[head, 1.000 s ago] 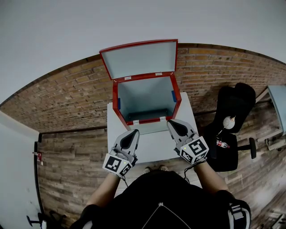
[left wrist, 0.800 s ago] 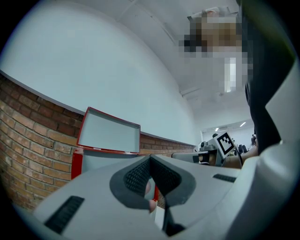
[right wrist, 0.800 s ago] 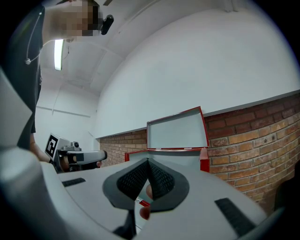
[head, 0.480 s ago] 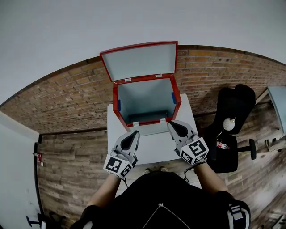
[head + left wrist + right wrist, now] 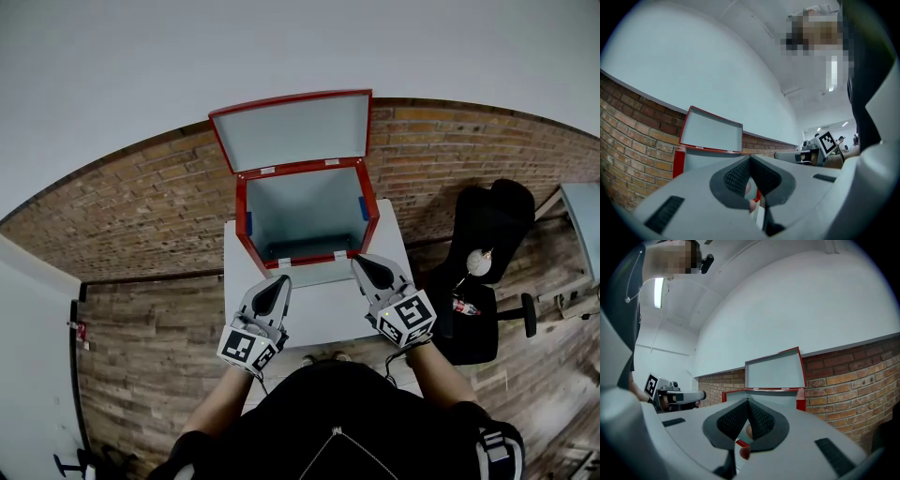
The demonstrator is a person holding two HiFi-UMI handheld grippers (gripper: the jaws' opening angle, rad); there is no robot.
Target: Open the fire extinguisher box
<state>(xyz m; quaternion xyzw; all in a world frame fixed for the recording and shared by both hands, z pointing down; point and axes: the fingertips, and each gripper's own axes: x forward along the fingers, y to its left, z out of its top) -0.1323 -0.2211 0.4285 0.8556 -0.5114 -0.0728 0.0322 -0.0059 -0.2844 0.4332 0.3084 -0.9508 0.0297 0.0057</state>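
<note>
The red fire extinguisher box (image 5: pixel 370 208) stands on a white table (image 5: pixel 323 309) against the brick wall, its lid (image 5: pixel 292 129) swung up and back, its pale inside empty. My left gripper (image 5: pixel 280 283) hovers over the table just in front of the box's front left corner, shut with nothing held. A little before the front right corner my right gripper (image 5: pixel 359 262) is likewise shut and empty. The open lid (image 5: pixel 711 136) and the right gripper (image 5: pixel 777 155) appear in the left gripper view. The raised lid (image 5: pixel 774 371) and the left gripper (image 5: pixel 702 394) show in the right gripper view.
A black office chair (image 5: pixel 487 262) stands right of the table, with a small red-and-white item (image 5: pixel 463 303) on its base. The brick wall (image 5: pixel 141 206) runs behind the box. A desk edge (image 5: pixel 579 225) shows at far right and white furniture (image 5: pixel 33 356) at far left.
Both grippers have barely moved; the view has shifted slightly. The box lid stays open.
</note>
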